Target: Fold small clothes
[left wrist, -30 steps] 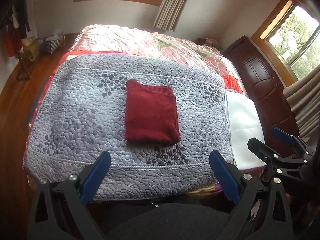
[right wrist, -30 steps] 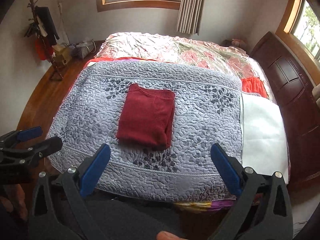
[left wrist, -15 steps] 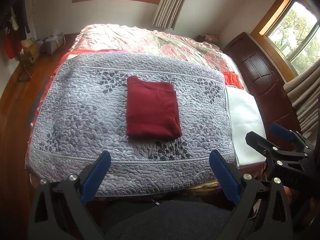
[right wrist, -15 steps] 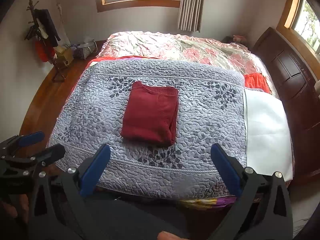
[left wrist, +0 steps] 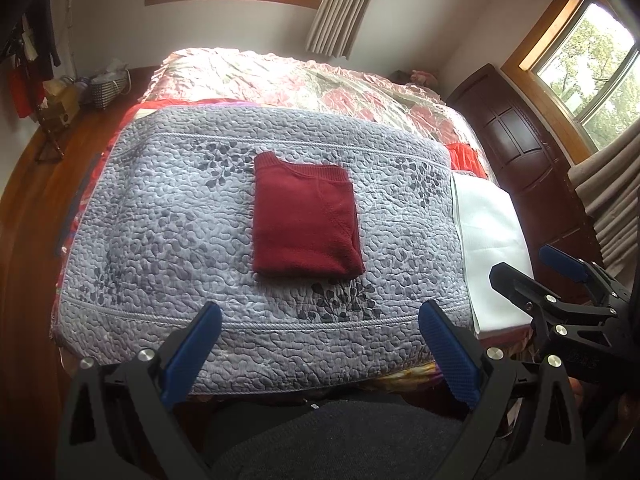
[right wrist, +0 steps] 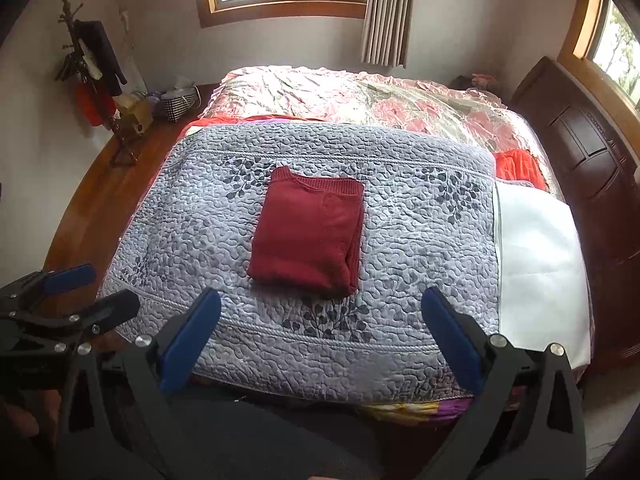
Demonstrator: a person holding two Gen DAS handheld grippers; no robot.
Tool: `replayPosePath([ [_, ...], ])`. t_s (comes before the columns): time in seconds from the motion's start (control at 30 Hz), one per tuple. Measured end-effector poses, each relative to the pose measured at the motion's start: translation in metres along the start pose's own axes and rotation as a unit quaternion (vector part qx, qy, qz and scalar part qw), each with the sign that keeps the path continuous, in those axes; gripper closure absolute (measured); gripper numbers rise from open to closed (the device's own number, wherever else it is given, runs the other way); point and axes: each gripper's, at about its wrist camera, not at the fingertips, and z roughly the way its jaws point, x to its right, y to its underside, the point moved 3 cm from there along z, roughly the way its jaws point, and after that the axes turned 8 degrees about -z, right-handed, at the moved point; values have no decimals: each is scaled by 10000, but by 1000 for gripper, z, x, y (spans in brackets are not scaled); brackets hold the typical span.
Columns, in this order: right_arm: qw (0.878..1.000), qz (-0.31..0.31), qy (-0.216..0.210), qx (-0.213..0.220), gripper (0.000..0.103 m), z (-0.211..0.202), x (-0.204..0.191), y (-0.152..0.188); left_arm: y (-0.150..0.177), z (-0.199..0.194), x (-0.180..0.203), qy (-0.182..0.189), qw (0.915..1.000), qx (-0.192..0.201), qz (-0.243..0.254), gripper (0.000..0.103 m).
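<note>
1. Left wrist: the red sweater lies folded in a neat rectangle mid-quilt; the left gripper gapes wide, empty. Folding looks finished; probably only withdrawal remains.
2. Right wrist: the right gripper, equally wide, holds nothing. Both have backed away slightly since earlier; the sweater hasn't moved.

A dark red sweater lies on a pale grey quilt stitched in a pebble pattern with darker grey leaf sprigs. At the quilt's 3 o'clock edge is a plain white cloth; at 12 o'clock, a shiny pink cover with red flowers. The left gripper and right gripper are black with blue pads. The headboard is dark brown, the curtains beige.
</note>
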Motion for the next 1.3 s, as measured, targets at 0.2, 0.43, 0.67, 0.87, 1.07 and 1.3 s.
replayPosePath([
  [0.2,10000,-34,-12,-28,3,5,-2,-3,-2,1,0,-5,10000,19,16,4],
  [0.43,10000,-31,-22,-12,4,8,-2,-7,-12,4,2,-20,9999,95,78,4],
  [0.67,10000,-25,31,27,4,9,1,-12,-20,5,5,-13,9998,106,149,4],
  [0.87,10000,-76,34,45,4,10,0,-17,-26,5,7,-29,9998,125,179,4],
  [1.07,9999,-109,66,77,3,8,2,-24,-33,4,10,-45,9996,162,216,4],
  [1.3,9998,-122,108,84,3,8,4,-28,-36,4,11,-42,9996,164,224,4],
])
